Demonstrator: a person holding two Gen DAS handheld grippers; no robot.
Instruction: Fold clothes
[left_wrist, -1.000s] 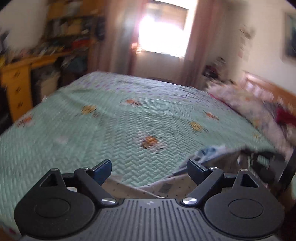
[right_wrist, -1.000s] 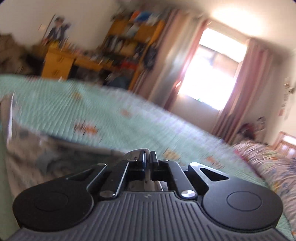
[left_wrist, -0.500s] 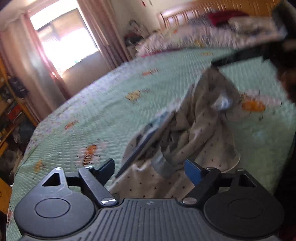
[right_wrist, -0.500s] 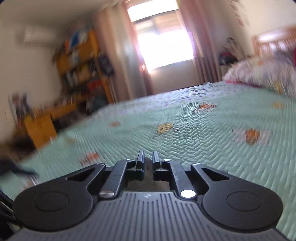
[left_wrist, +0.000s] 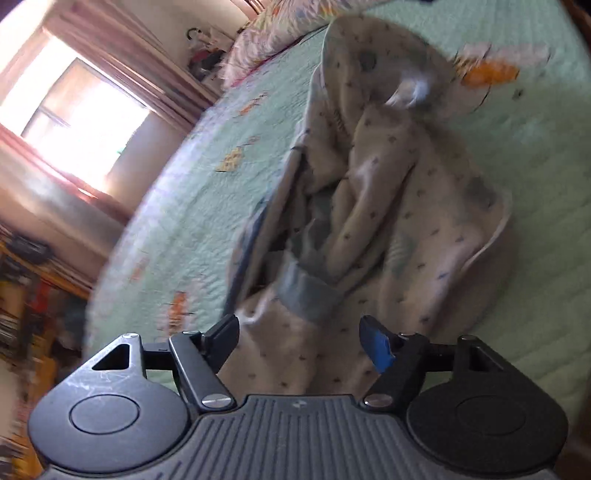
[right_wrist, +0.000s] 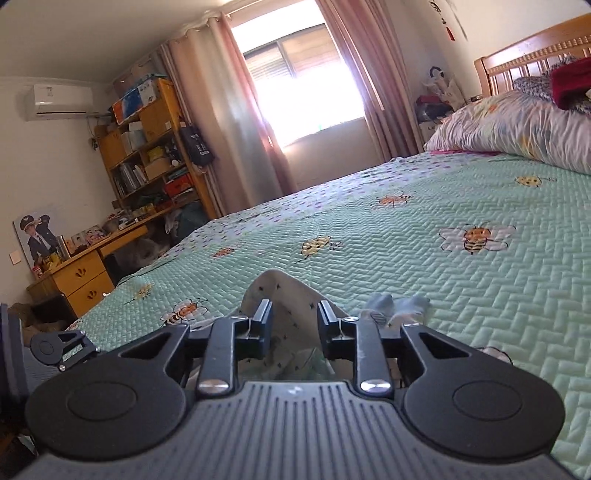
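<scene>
So the biggest thing here is the mint-green quilted bedspread with the bee and ladybug prints (right_wrist: 424, 266), it fills most of both views. At the far end of the bed there's a wooden slatted headboard (right_wrist: 532, 51), and a floral pillow (right_wrist: 517, 125) with something dark red on top of it. Behind the bed is a bright window with pinkish curtains (right_wrist: 295, 85), and off to the side a yellow wooden desk and shelf unit crammed with boxes and books (right_wrist: 144, 155).

The thing to fold is a cream cotton garment with tiny dark specks and grey-blue cuffs (left_wrist: 388, 206). It's lying crumpled in a heap on the bedspread, not flat at all, with one cuffed sleeve bunched up in the middle of the pile. The left wrist view is pretty blurred, fyi.

The left gripper (left_wrist: 303, 339) sits low over the near edge of the heap. Its jaws are wide apart and closing, with cloth lying in the gap but the pads not pressing on it.

The right gripper (right_wrist: 293, 321) is down at another bit of the same garment. Its jaws are opening, a fold of the speckled cloth pokes up between them, and there's a clear gap on both sides, so nothing's pinched.
</scene>
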